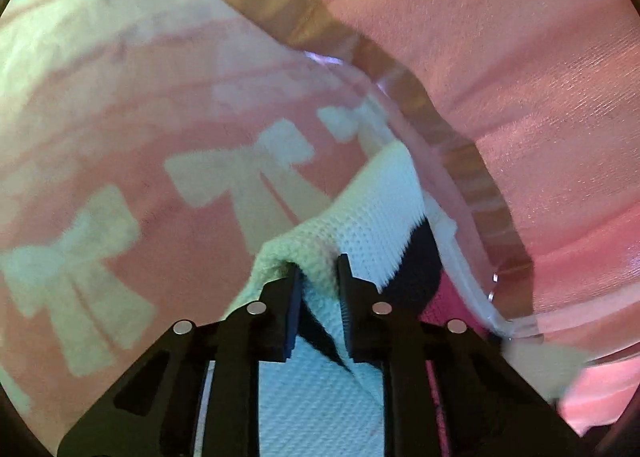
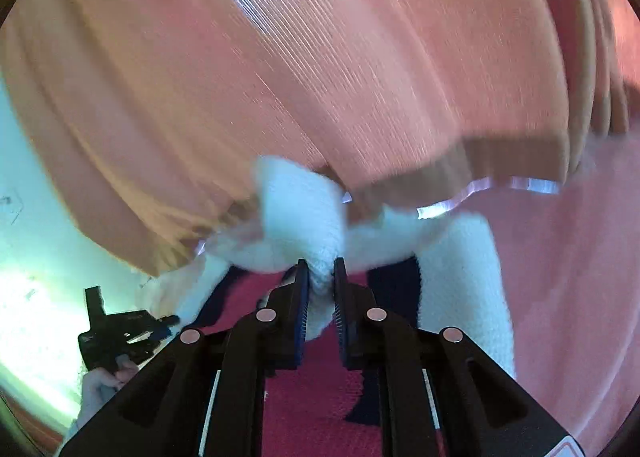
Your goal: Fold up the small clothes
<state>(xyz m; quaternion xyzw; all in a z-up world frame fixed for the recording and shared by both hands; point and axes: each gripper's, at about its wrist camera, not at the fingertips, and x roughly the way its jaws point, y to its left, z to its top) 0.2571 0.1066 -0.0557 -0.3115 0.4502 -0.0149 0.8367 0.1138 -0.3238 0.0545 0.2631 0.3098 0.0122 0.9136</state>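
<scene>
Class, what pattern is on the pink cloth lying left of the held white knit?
White bows on pink cloth, clearest in the left wrist view.

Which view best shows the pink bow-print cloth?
Left wrist: the bow-print cloth fills its left half, with white bows readable beside the left tool pinching white knit. Right wrist shows none of it, only plain pink fabric.

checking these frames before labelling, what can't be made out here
- Knit garment: full shape cut off in the left wrist view by the left gripper pinching it.
- Same garment, right wrist view: motion-blurred; right gripper covers the pinched part.
- Hand: cut off at the right wrist view's edge.
</scene>
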